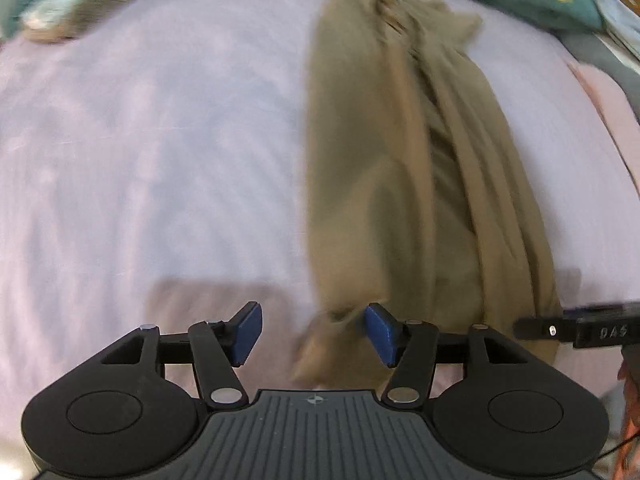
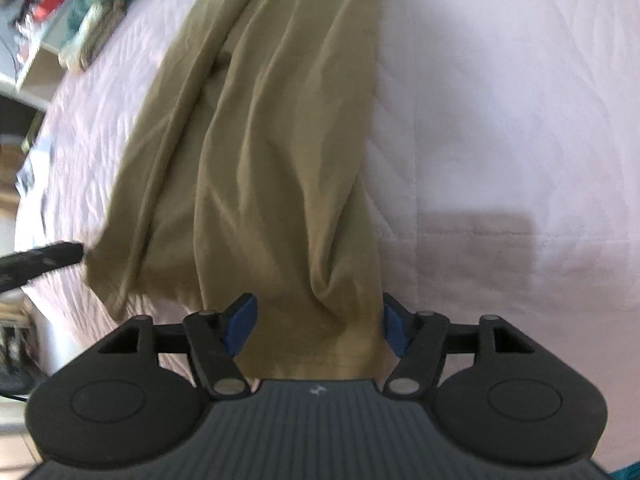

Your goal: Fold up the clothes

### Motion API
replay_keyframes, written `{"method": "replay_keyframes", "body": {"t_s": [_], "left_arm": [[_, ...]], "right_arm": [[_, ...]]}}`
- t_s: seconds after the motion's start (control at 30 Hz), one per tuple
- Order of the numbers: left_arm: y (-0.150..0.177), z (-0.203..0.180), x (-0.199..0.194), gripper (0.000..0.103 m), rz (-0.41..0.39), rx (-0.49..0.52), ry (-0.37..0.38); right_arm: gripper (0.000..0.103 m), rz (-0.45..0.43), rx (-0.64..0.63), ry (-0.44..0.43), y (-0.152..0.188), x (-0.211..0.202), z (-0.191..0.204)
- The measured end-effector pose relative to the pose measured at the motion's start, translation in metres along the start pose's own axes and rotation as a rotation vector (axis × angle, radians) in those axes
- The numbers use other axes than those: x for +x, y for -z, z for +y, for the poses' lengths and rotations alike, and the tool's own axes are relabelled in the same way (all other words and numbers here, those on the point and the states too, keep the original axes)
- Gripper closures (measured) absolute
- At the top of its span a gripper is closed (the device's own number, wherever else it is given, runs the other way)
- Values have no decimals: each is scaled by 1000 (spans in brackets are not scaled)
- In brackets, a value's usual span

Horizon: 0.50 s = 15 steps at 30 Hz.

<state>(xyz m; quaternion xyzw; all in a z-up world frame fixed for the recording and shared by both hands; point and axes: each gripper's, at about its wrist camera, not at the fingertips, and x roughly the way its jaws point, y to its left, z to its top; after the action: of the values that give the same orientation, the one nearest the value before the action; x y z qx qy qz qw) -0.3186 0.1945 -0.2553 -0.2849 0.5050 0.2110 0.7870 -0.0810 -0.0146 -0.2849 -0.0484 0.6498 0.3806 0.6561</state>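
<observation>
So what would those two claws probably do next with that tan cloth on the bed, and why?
Probably close first. Both grippers stand open at the near end of the tan garment, which lies long and rumpled on the pale bedspread. The right gripper already has the hem between its fingers; the left gripper sits at the other near corner. Pinching both corners would likely allow lifting that end over.

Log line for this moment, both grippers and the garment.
left gripper: open, beside hem | right gripper: open, straddling near end | olive garment: long strip, wrinkled, on quilted bedspread | fold: pending
</observation>
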Motion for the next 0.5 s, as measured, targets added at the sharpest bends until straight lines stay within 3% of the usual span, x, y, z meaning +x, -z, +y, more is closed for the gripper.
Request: {"method": "replay_keyframes", "body": {"t_s": [0.07,0.13,0.2,0.27,0.3,0.37,0.4,0.5], "left_arm": [[-5,-6,21,44,30,14,43],[-3,-13,35,40,35,18,38],[1,-20,36,37,11,13,21],[1,-23,34,40,17,2,63],[1,-24,33,50,28,-10,93],[-1,-27,34,70,64,-28,158],[-1,-29,36,88,80,-36,189],[1,-38,40,92,115,-62,259]], "right_arm": [[35,-15,22,-32,-1,1,-2],[39,-16,12,-41,-2,2,-1],[57,-14,-4,-48,-3,5,4],[87,-9,-28,-39,-4,10,8],[94,-10,-41,-34,-6,12,10],[95,-5,-52,-31,-9,12,16],[95,0,-58,-30,-10,12,19],[96,19,-85,-27,-11,4,28]]}}
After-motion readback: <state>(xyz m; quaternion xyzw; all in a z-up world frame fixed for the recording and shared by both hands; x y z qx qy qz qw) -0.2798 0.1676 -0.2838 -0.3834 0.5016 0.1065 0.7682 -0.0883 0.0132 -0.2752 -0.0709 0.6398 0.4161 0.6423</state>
